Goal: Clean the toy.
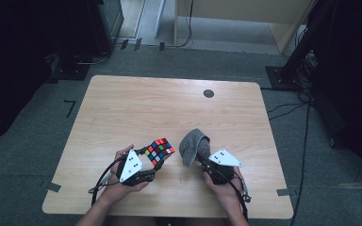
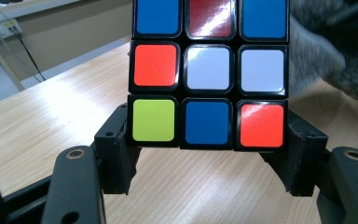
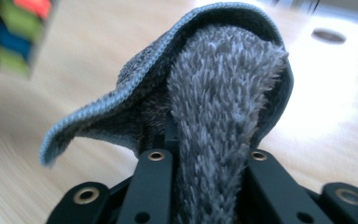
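1. My left gripper [image 1: 156, 162] clamps the puzzle cube [image 1: 160, 150] by its sides, lifted over the table [image 1: 122, 103].
2. My right gripper [image 1: 206, 162] pinches the grey cloth [image 1: 192, 146], just right of the cube.
3. I judge wiping is about to begin; next, I bring cloth onto a cube face.
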### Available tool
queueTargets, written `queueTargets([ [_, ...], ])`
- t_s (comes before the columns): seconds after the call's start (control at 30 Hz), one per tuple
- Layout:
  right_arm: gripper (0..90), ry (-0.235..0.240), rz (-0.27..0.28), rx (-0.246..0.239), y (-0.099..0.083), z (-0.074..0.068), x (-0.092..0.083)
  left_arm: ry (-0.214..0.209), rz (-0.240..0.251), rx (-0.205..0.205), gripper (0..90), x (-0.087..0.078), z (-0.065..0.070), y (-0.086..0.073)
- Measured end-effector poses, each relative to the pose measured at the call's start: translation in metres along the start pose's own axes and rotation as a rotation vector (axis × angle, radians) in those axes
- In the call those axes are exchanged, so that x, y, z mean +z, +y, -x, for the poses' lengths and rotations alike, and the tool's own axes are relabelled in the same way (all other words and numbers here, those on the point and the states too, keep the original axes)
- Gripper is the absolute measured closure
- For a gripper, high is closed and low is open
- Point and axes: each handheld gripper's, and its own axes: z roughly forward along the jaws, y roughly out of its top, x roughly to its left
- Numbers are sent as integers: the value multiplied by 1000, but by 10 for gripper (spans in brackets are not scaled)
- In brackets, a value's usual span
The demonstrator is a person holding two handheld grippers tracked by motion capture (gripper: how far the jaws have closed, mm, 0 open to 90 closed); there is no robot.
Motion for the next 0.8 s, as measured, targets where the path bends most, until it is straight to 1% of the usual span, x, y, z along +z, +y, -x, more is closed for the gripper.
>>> queueTargets([
  [0.03, 776, -12, -36, -19, -3, 3, 2, 1, 2, -4, 341, 0, -1, 0],
  [0.07, 732, -38, -60, -21, -6, 6, 4, 2, 5, -10, 341, -1, -2, 0],
  [0.1, 657, -46, -71, 8, -8, 11, 5, 2, 6, -12, 341, -1, -2, 0],
  [0.13, 562, -53, -80, 46, -10, 16, 5, 4, 5, -13, 341, -1, -3, 0],
  [0.17, 469, -72, -83, 66, -10, 20, 5, 5, 4, -14, 341, -1, -3, 0],
  [0.23, 401, -110, -73, 80, -8, 25, 1, 7, 0, -9, 341, -1, -3, 0],
  [0.27, 352, -127, -61, 77, -7, 27, -2, 8, 0, -8, 341, -1, -3, 0],
  [0.3, 320, -156, -51, 74, -5, 28, -5, 9, 2, -10, 341, -1, -3, 0],
  [0.33, 307, -182, -45, 69, -3, 30, -8, 10, 2, -11, 341, -1, -3, 0],
  [0.37, 301, -192, -35, 72, -1, 31, -11, 12, 4, -13, 341, -1, -3, 0],
  [0.47, 302, -204, 20, 131, 5, 35, -21, 16, 7, -13, 341, -2, -4, 1],
  [0.53, 326, -243, 70, 161, 9, 33, -28, 17, 9, -17, 341, -2, -5, 1],
  [0.57, 327, -263, 106, 185, 11, 31, -31, 17, 9, -16, 341, -2, -4, 1],
  [0.6, 324, -255, 137, 211, 12, 28, -32, 14, 8, -14, 341, -1, -4, 1],
  [0.63, 313, -237, 150, 227, 14, 25, -31, 12, 8, -14, 341, -1, -3, 1],
  [0.67, 299, -213, 145, 236, 14, 21, -26, 8, 6, -12, 341, 0, -2, 1],
  [0.7, 289, -182, 125, 239, 14, 17, -19, 4, 4, -10, 341, 1, -1, 1],
  [0.73, 282, -161, 98, 248, 12, 14, -11, -2, 2, -6, 341, 1, 1, 1],
  [0.77, 294, -152, 61, 248, 7, 10, -2, -5, 1, -2, 341, 1, 2, 1],
  [0.8, 309, -147, 39, 244, 4, 8, 4, -11, 2, -2, 341, 2, 3, 1],
])
